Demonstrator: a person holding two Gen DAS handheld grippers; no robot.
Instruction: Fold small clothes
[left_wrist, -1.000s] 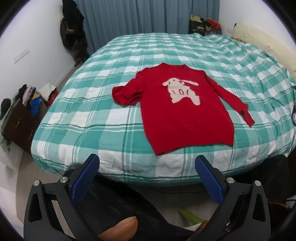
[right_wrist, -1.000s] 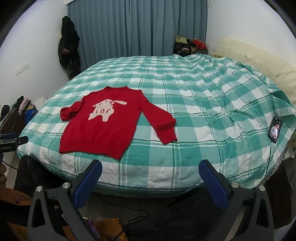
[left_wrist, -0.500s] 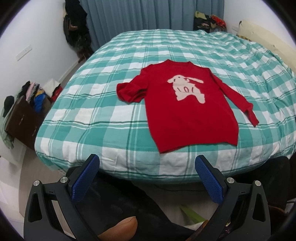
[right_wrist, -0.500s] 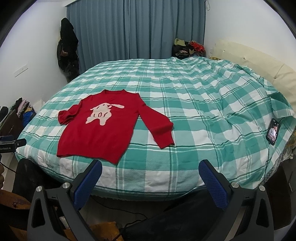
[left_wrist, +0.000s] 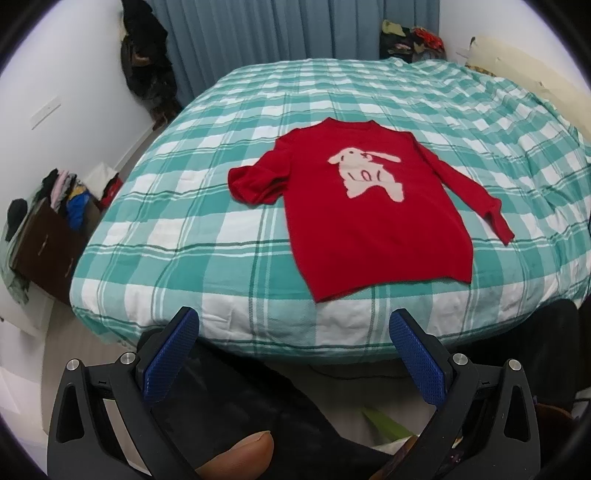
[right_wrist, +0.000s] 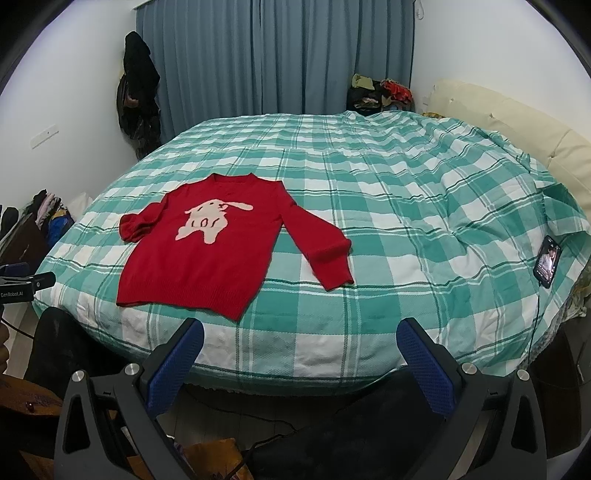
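A small red sweater (left_wrist: 369, 218) with a pale rabbit on the chest lies flat, face up, on the green checked bedspread (left_wrist: 207, 206), hem toward me. Its left sleeve (left_wrist: 255, 179) is bunched up; its right sleeve (left_wrist: 476, 195) lies stretched out. The sweater also shows in the right wrist view (right_wrist: 207, 251), to the left. My left gripper (left_wrist: 293, 332) is open and empty, held off the bed's near edge below the hem. My right gripper (right_wrist: 300, 341) is open and empty, off the near edge, right of the sweater.
A phone (right_wrist: 547, 266) lies on the bedspread at the far right. A brown box with clothes (left_wrist: 48, 236) stands on the floor to the left. Dark clothes hang on the wall (right_wrist: 138, 110). A cream headboard (right_wrist: 517, 125) runs along the right.
Both grippers have drawn back and risen a little, so the sweater sits slightly farther away in both views. Both stay open. The sweater has not moved.
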